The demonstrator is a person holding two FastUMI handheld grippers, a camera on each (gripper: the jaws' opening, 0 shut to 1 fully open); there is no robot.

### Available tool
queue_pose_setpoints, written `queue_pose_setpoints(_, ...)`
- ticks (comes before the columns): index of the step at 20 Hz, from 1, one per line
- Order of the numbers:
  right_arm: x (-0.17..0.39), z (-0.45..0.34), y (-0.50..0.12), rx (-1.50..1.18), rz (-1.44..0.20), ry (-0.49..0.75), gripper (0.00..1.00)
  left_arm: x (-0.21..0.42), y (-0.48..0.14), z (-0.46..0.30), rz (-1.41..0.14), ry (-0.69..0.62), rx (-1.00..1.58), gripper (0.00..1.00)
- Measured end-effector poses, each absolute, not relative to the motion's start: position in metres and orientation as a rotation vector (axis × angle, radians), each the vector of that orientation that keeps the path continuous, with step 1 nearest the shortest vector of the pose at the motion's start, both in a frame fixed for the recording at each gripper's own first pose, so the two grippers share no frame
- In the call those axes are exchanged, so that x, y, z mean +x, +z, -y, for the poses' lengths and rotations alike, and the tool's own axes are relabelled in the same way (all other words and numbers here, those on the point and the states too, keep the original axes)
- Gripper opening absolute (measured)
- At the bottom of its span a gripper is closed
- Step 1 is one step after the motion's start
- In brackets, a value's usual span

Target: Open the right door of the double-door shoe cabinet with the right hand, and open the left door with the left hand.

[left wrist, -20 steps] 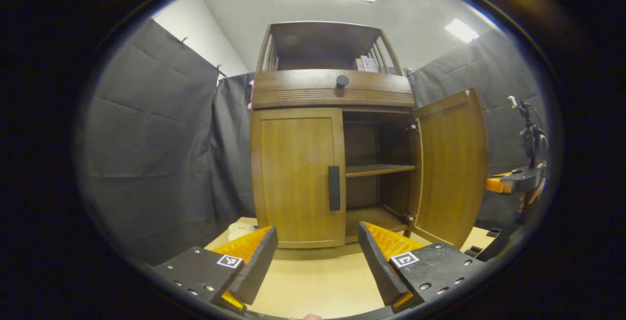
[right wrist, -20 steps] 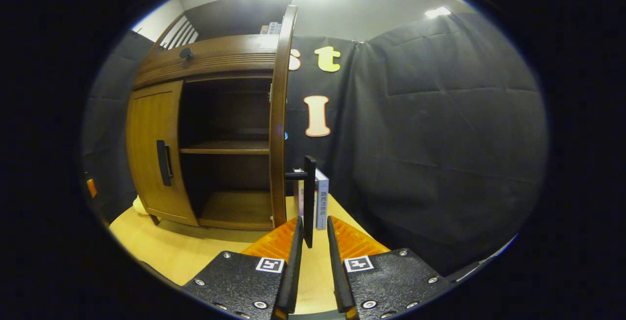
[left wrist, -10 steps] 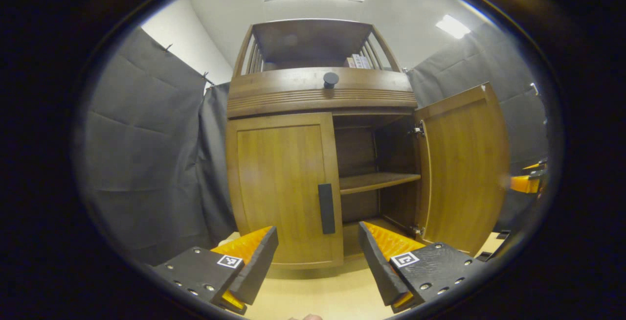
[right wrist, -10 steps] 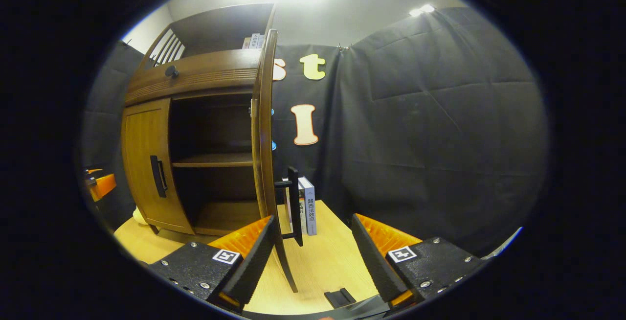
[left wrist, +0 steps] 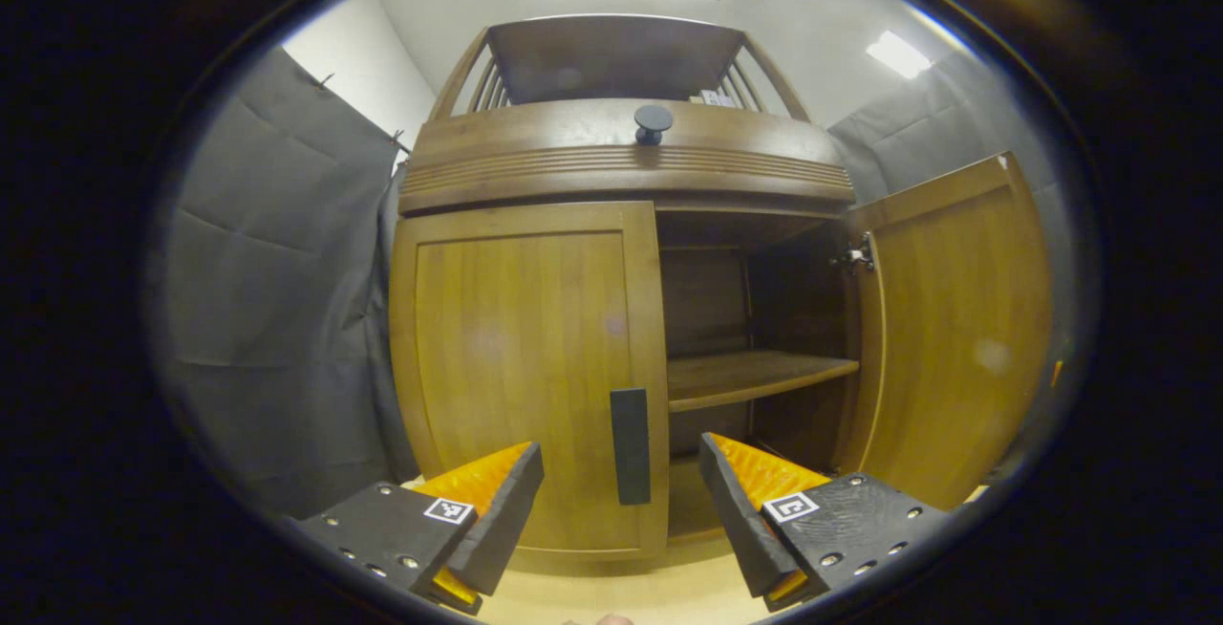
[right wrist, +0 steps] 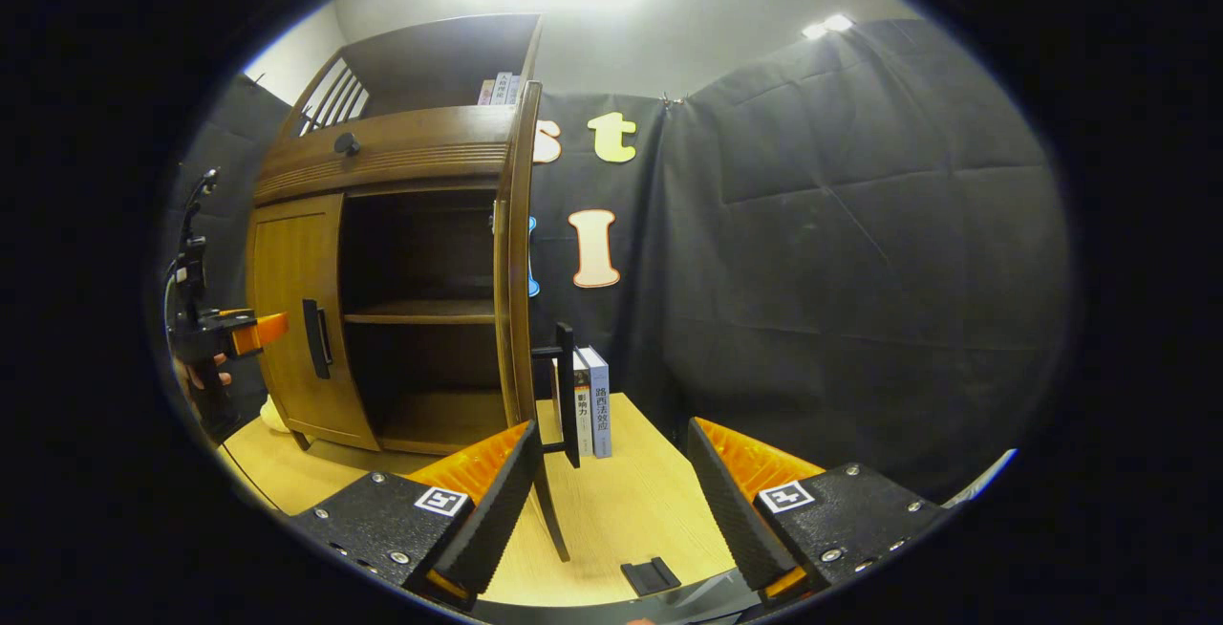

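Observation:
A brown wooden shoe cabinet (left wrist: 621, 166) stands close in front in the left gripper view. Its left door (left wrist: 521, 357) is closed, with a dark vertical handle (left wrist: 630, 446). My left gripper (left wrist: 621, 501) is open, and that handle sits between and just beyond its fingers. The right door (left wrist: 960, 319) is swung wide open, baring a shelf (left wrist: 745, 377). In the right gripper view the open right door (right wrist: 521, 262) is edge-on, its handle (right wrist: 566, 394) just ahead of my open right gripper (right wrist: 607, 491). The left gripper (right wrist: 229, 334) shows by the closed left door (right wrist: 296, 310).
Several books (right wrist: 590, 400) stand on the light wooden table (right wrist: 621, 501) behind the open door. A small dark clip (right wrist: 650, 575) lies on the table near my right gripper. A drawer with a round knob (left wrist: 653, 118) tops the doors. Black cloth walls surround the booth.
My right gripper opened, let go of the right door's handle and drew back a little. My left gripper moved closer to the cabinet, bringing the left door's handle between its fingers.

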State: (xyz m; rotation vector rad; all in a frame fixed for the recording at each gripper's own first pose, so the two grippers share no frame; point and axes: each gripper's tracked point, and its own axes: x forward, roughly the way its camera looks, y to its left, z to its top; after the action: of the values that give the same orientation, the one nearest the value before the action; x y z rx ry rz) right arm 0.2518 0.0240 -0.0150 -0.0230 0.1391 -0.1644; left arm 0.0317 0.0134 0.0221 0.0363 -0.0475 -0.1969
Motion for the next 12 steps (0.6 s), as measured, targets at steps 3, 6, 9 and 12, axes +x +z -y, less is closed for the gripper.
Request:
queue_pose_setpoints(3, 0.254, -0.025, -0.022, -0.009, -0.152, -0.162, 0.94, 0.032, 0.015, -0.005, 0.049, -0.202, 0.043, 0.99)
queue_pose_setpoints(6, 0.253, -0.026, -0.029, -0.002, -0.168, -0.161, 0.94, 0.038, 0.014, -0.011, 0.022, -0.199, 0.021, 0.99)
queue_pose_setpoints(9, 0.251, -0.031, -0.04, 0.024, -0.196, -0.148, 0.94, 0.039, 0.011, -0.012, -0.017, -0.181, 0.01, 0.99)
queue_pose_setpoints(12, 0.255, -0.044, -0.046, 0.045, -0.205, -0.133, 0.94, 0.041, 0.0, -0.006, -0.065, -0.177, 0.001, 0.99)
